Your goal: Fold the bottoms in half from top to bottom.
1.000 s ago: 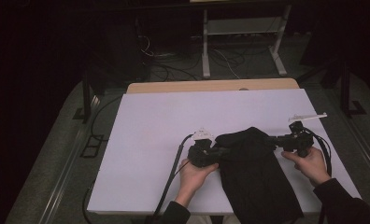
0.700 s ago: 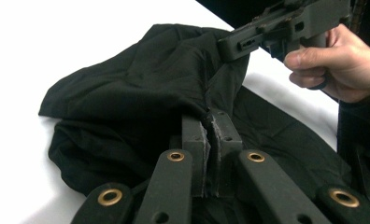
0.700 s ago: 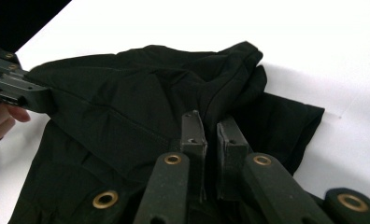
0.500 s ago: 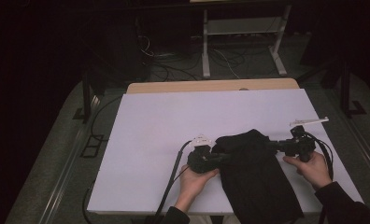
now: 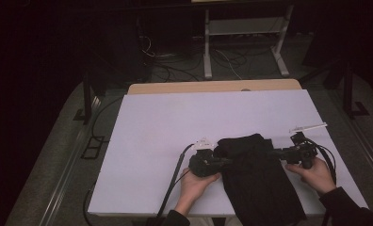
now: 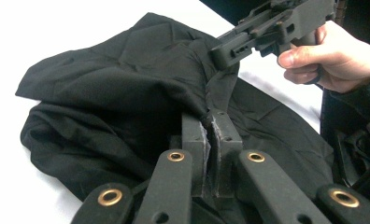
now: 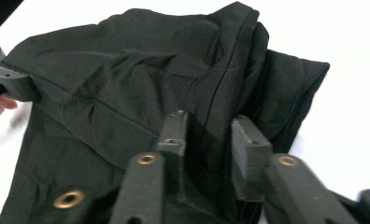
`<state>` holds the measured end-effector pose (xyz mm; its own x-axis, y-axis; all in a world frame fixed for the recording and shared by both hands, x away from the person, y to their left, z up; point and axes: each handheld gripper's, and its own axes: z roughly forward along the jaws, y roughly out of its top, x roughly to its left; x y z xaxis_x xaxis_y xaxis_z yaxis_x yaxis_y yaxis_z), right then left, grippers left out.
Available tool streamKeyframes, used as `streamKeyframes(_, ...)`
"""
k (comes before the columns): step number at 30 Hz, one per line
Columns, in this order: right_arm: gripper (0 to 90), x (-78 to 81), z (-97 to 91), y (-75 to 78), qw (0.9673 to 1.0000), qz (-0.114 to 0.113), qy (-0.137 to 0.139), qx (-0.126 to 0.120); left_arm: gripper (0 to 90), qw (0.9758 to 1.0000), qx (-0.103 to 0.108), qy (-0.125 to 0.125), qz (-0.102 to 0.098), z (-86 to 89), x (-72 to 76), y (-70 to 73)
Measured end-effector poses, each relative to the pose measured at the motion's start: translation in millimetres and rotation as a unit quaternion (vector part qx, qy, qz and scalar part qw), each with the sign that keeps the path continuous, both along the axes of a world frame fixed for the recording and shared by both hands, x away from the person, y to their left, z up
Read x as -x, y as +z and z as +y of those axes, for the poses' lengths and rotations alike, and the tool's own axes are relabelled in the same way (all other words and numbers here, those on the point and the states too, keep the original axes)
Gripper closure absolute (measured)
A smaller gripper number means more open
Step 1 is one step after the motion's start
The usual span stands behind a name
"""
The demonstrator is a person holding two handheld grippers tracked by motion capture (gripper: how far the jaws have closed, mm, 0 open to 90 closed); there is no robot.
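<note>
Black garment (image 5: 257, 176) lies at the near right of the white table (image 5: 175, 127), top end folded over, no label or writing readable on it. L gripper (image 6: 212, 131) is clamped tight on a fold at its left edge. R gripper (image 7: 210, 135) at the right edge has just been opening, jaws now apart w/ cloth loose between them.

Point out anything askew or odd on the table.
The black garment lies askew: its far end is bunched into folds while its near end hangs off the white table. The left hand-held gripper pinches a fold. Nothing spilled or damaged.
</note>
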<state>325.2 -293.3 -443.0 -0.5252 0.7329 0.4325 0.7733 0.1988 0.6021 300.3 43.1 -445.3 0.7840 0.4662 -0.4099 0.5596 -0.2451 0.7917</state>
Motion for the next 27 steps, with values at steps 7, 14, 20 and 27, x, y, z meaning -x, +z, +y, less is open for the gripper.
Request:
streamKeyframes(7, 39.0, 2.0, 2.2, 1.8, 0.9999, -0.009, -0.002, 0.014, 85.1, 0.9999, -0.017, -0.002, -0.001, -0.6, 1.6, -1.4)
streamKeyframes(14, 10.5, -0.7, -1.8, 8.5, 0.9999, -0.015, 0.002, 0.004, 85.1, 0.9997, -0.024, -0.006, -0.002, -1.5, 2.0, -2.2)
streamKeyframes(20, 0.0, -6.0, -2.2, 18.4, 0.9995, -0.027, 0.006, -0.013, 85.1, 0.9996, -0.027, -0.007, -0.001, -1.2, 1.4, -2.6)
streamKeyframes(27, 0.0, -14.0, 1.7, 32.6, 0.9988, -0.042, 0.015, -0.02, 85.1, 0.9996, -0.029, -0.006, -0.004, -1.6, 1.2, -2.8)
